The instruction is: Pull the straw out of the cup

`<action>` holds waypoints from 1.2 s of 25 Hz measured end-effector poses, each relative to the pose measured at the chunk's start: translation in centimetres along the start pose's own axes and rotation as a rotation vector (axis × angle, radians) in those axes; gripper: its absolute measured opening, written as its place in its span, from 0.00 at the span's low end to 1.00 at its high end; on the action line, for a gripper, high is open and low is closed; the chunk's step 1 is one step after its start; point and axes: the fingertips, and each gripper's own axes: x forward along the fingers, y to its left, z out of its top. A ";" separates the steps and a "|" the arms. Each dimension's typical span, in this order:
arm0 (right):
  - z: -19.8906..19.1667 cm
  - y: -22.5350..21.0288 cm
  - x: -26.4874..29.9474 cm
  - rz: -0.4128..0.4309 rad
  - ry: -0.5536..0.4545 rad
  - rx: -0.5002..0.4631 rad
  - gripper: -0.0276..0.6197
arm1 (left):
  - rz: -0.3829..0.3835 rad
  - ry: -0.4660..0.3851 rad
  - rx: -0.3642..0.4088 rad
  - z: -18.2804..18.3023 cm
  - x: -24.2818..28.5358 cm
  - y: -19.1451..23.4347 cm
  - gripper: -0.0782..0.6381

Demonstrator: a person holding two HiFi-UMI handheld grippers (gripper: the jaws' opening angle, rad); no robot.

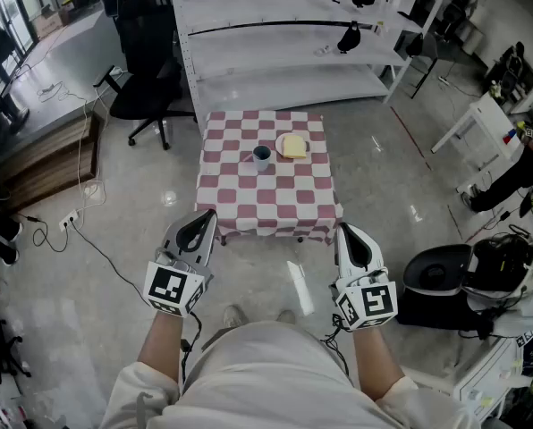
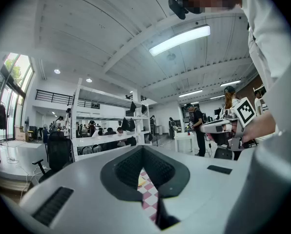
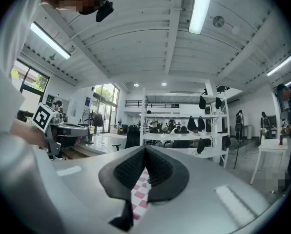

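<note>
The small dark blue-grey cup (image 1: 261, 158) stood upright on the square table with the red-and-white checked cloth (image 1: 275, 199), a little toward the 12 o'clock side of the tabletop's middle. I could not pick out the straw itself at that range. I judged it to be standing in the cup with its long axis roughly upright, so the pull would have to go up rather than sideways. Just beside the cup, at its 2 o'clock, lay a flat pale-yellow square thing (image 1: 292, 146); I could not tell what it was.

Both claws were well short of the table, on its near side, held level and pointing toward it. From the left gripper (image 1: 204, 217) the cup lay at about 1 o'clock. From the right gripper (image 1: 345, 232) it lay at about 11 o'clock and further off. I judged the left to be the nearer one, though neither was within reach yet.

In each gripper view the dark ribbed pads met in a closed seam with nothing between them, only a sliver of checked cloth showing beyond. Either claw would have to spread its jaws before it could take the straw.
</note>
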 end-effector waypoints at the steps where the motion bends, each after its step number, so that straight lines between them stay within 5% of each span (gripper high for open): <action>1: 0.0 0.1 0.0 0.000 0.000 0.001 0.06 | 0.000 0.001 0.002 0.0 0.0 0.0 0.11; 30: 0.0 0.3 0.0 0.005 -0.026 0.035 0.06 | -0.009 -0.002 -0.007 -0.4 0.2 -0.3 0.11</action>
